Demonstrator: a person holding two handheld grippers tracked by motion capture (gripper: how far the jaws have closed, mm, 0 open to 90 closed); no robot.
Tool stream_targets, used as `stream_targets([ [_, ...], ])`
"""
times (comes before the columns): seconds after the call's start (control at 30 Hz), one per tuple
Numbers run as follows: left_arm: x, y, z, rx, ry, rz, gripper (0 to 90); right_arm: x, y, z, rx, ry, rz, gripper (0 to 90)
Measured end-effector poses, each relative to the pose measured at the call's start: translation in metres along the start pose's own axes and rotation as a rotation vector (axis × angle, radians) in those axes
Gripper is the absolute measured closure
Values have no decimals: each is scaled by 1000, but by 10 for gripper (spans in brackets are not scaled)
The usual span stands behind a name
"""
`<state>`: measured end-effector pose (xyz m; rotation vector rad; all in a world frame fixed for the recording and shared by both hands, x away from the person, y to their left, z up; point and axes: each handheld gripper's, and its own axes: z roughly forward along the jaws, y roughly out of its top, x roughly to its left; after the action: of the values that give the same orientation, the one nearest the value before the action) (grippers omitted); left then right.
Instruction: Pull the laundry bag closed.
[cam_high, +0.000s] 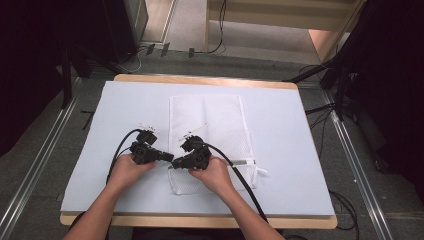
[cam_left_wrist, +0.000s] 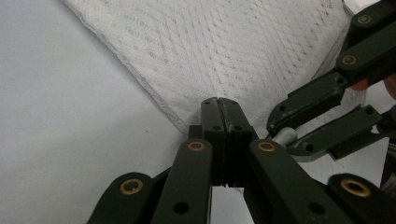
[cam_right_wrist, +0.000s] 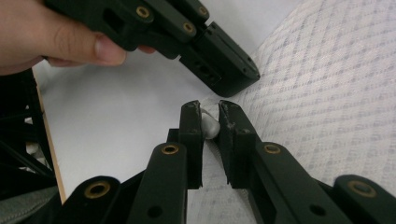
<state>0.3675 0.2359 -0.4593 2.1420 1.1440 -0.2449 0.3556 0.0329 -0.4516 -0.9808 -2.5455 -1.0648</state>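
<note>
A white mesh bag (cam_high: 215, 125) lies flat on the pale table cover (cam_high: 290, 130). Both grippers meet at its near left corner. My left gripper (cam_high: 169, 157) comes in from the left, and in the left gripper view its jaws (cam_left_wrist: 218, 103) are pressed together over the bag's (cam_left_wrist: 224, 46) edge. My right gripper (cam_high: 176, 163) reaches in from the right. In the right gripper view its jaws (cam_right_wrist: 210, 111) hold a small silver zipper pull (cam_right_wrist: 211, 127) at the edge of the bag (cam_right_wrist: 327, 93). That pull (cam_left_wrist: 285, 136) also sits between the right gripper's jaws (cam_left_wrist: 280, 133) in the left gripper view. The left gripper's tip (cam_right_wrist: 236, 77) lies just beyond.
A white cord or tag (cam_high: 257, 171) sticks out from the bag's near right side. The wooden table edge (cam_high: 200, 221) runs along the front. Black cables trail from both grippers toward the person. Dark stands and floor rails flank the table.
</note>
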Motion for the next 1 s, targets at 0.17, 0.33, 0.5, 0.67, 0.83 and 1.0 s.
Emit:
stream_targets([
  [0.17,0,0,0,2,-1,3,900,3,-3,2,24,-7,-15,781],
  [0.33,1,0,0,-2,-4,-1,900,1,-3,4,15,-4,-13,791],
  [0.5,1,-1,-1,1,-6,-5,900,-1,-2,5,8,20,-1,833],
  [0.67,1,-4,-6,2,-34,-23,900,-2,-3,5,16,7,-29,861],
  [0.83,-3,-8,-4,21,-56,-37,900,1,-4,5,8,-5,-43,871],
  [1.0,-2,-9,-2,19,-50,-47,900,2,-4,6,11,-2,-34,883],
])
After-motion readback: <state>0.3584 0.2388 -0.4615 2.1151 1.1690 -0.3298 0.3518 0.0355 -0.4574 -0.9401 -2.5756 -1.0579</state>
